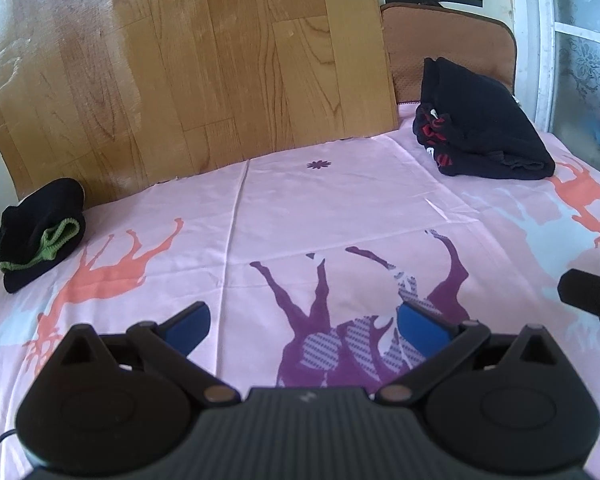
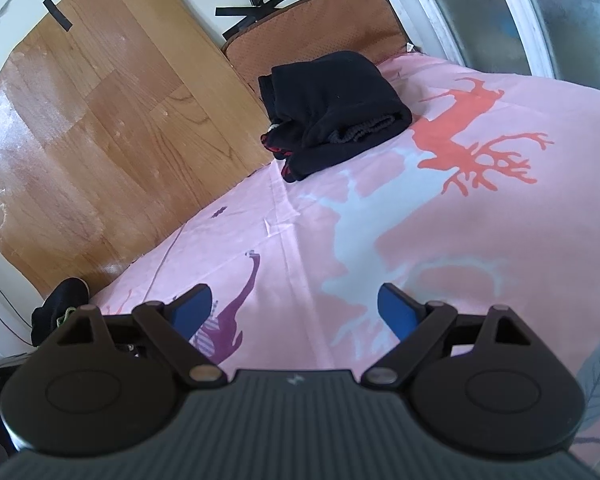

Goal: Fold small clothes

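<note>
Both claws hung spread and empty over the pink bed sheet [image 1: 340, 200], likely between garments. The left claw [image 1: 304, 322] sat low in its frame, with the black-and-green garment [image 1: 40, 236] far at mid-left. From the right claw [image 2: 296, 308], the folded black clothes [image 2: 336, 108] lay well apart near the upper centre, probably set aside as done.

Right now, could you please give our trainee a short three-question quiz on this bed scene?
1. True or false: the left hand-held gripper is open and holds nothing.
2. Which trim colour shows on the small black garment at the far left: A green, B yellow, C white?
3. What does the larger black pile lean against?

Key: 1 true. 2 A. 3 The brown cushion, on the pink sheet.
</note>
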### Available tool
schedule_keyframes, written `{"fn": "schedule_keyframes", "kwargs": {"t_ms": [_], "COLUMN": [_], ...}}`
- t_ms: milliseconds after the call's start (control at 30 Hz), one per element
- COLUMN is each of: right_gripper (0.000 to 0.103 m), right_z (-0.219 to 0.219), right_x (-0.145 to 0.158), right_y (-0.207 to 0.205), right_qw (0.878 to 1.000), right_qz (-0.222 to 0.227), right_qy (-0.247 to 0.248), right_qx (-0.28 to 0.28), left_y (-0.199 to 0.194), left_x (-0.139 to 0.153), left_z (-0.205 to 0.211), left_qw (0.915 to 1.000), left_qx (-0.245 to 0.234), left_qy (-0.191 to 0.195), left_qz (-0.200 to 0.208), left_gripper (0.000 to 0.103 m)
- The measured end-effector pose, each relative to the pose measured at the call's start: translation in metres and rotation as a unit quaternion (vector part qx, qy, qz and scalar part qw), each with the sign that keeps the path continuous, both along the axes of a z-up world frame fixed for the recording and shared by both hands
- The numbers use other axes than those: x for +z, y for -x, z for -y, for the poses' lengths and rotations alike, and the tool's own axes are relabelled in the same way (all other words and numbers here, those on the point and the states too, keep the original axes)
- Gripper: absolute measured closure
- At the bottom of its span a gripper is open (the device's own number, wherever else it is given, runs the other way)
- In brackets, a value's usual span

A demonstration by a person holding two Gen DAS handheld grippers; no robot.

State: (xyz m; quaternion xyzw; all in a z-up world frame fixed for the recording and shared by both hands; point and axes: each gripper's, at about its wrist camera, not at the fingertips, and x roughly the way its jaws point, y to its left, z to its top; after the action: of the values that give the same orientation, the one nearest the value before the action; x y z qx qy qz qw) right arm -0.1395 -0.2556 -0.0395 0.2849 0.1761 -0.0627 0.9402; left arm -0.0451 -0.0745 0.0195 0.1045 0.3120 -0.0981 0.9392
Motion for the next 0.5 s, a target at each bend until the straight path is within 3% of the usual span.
{"fn": "schedule_keyframes", "kwargs": {"t_ms": [500], "right_gripper": [0.011], "right_z": [-0.0029], "right_x": [0.0019], "right_y": [0.0013], "right_qw": [1.0], "right_qz": [-0.001], "right_qy": [0.003], "right_qx": [0.001], "left_y": [0.0031], "left_x": [0.0046], "left_z": [-0.0052], "left_qw": [1.0], "left_qx": [-0.001], "left_qy": [0.006], "left_qz": [0.0], "left_gripper": [0.0]}}
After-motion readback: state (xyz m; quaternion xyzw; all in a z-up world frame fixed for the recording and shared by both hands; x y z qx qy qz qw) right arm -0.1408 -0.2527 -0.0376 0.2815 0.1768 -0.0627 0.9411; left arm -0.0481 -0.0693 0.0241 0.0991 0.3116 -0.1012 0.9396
